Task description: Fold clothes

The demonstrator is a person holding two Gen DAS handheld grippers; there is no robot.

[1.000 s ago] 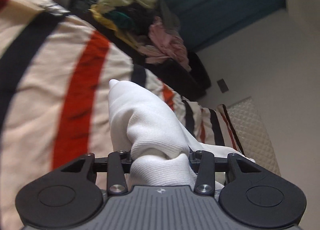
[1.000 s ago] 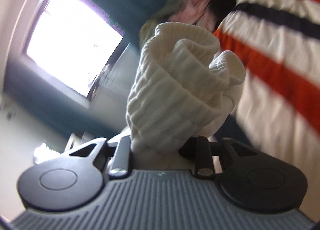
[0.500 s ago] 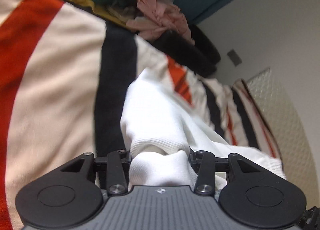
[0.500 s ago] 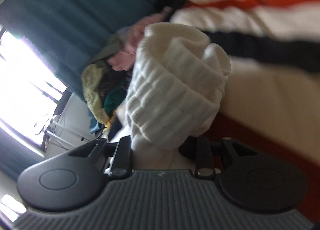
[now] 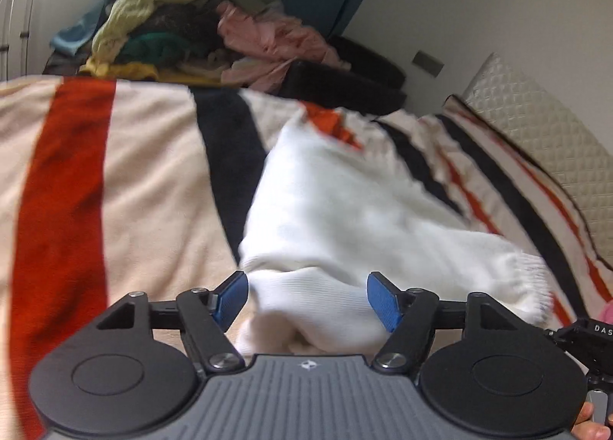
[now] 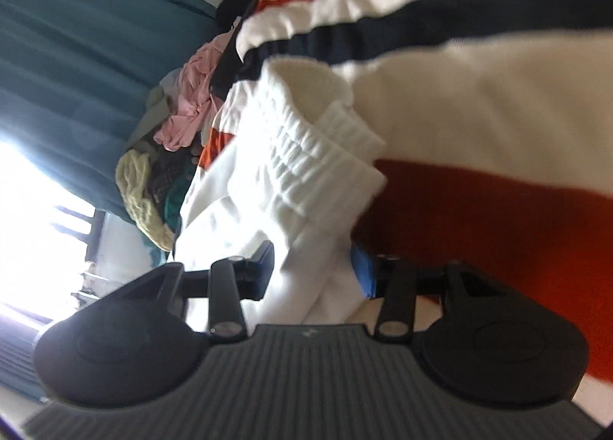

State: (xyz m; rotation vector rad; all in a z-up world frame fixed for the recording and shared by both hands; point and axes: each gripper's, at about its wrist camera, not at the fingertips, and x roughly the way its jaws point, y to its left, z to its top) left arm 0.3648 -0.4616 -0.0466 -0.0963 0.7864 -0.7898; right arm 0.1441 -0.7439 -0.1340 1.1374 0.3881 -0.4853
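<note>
white sock lies on the striped blanket; left gripper jaws spread apart around it, right gripper jaws likewise released

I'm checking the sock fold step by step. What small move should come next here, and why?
Probably draw the left gripper back off the white sock. Its blue pads stand apart from the fabric, and the sock lies on the striped blanket. The right gripper has the ribbed cuff end between its fingers; whether it grips is unclear.
</note>
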